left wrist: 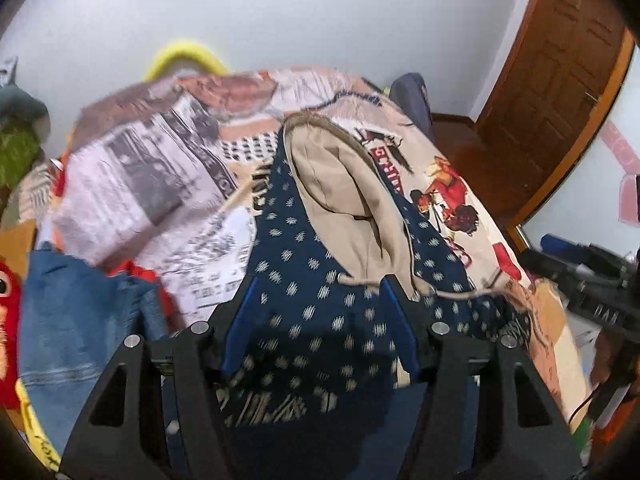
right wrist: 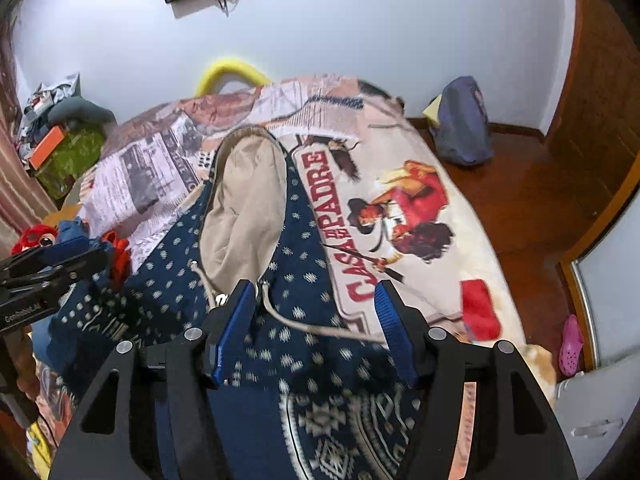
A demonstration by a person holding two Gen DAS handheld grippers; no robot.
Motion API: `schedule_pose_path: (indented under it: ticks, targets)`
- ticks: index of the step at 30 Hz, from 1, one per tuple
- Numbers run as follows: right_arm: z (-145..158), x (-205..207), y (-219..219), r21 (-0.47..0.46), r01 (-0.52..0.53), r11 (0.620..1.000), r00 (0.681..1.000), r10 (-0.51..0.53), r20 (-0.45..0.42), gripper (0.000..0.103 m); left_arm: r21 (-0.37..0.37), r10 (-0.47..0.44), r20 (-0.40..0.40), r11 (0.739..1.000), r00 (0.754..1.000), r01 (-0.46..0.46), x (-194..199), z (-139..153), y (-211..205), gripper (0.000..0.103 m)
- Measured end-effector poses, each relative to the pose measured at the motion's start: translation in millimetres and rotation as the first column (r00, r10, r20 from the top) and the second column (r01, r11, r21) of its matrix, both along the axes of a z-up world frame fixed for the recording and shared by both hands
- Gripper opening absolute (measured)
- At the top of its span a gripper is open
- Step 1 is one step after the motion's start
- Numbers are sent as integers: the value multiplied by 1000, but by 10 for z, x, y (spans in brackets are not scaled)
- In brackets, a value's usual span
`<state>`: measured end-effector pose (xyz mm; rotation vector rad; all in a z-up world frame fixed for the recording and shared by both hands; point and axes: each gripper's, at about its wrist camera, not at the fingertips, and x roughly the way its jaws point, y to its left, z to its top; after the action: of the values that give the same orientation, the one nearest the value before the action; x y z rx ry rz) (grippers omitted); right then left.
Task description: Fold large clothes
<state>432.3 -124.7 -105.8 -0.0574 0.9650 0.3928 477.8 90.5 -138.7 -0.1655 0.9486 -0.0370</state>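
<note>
Nearest the left wrist camera, the left gripper (left wrist: 320,300) stood with its blue-padded fingers (left wrist: 240,320) spread apart and nothing pinched between them; the navy dotted hoodie (left wrist: 304,312) lay under the gap. The right gripper (right wrist: 316,304) was likewise spread above the same garment, its pads (right wrist: 234,328) clear of the cloth as far as the view showed. No earlier view was there to compare.

The hoodie lay spread on the bed, its body towards the cameras and its hood (left wrist: 344,184) pointing away, the beige lining turned up and open. A pale drawstring (right wrist: 304,324) trailed from the hood's neck across the navy cloth and onto the bedspread (right wrist: 400,184). In the right view a white patterned band (right wrist: 344,428) ran across the hoodie's near part.

The bedspread beneath carried newspaper prints and a red "CASA PADRE" picture. At the left edge of the bed sat a heap of jeans (left wrist: 76,312) and a red plush toy (left wrist: 8,280). Beyond the bed, a yellow curved thing (right wrist: 232,72) rose against the white wall (right wrist: 360,20), a blue bag (right wrist: 464,124) leaned at the wall's foot, and a wooden door (left wrist: 560,80) stood at the right.
</note>
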Motion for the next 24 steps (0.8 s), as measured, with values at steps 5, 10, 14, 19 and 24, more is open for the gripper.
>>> schedule_pose_path:
  ticks: [5, 10, 14, 19, 24]
  targets:
    - [-377, 370, 253, -14, -13, 1000, 997, 12, -82, 58, -74, 46, -101, 996, 994, -54, 470, -333, 142, 61]
    - [-719, 696, 433, -49, 13, 999, 988, -21, -154, 58, -125, 84, -192, 986, 978, -110, 733, -703, 227, 61]
    - [-895, 913, 474, -13, 67, 998, 978, -68, -195, 58, -152, 156, -209, 970, 965, -190, 854, -900, 330, 66]
    - [-1027, 1004, 506, -26, 94, 995, 981, -97, -169, 52, -159, 187, -177, 963, 966, -215, 900, -995, 342, 68]
    - [-1049, 989, 528, 10, 48, 999, 983, -45, -176, 18, -69, 131, -135, 988, 982, -141, 875, -979, 209, 41]
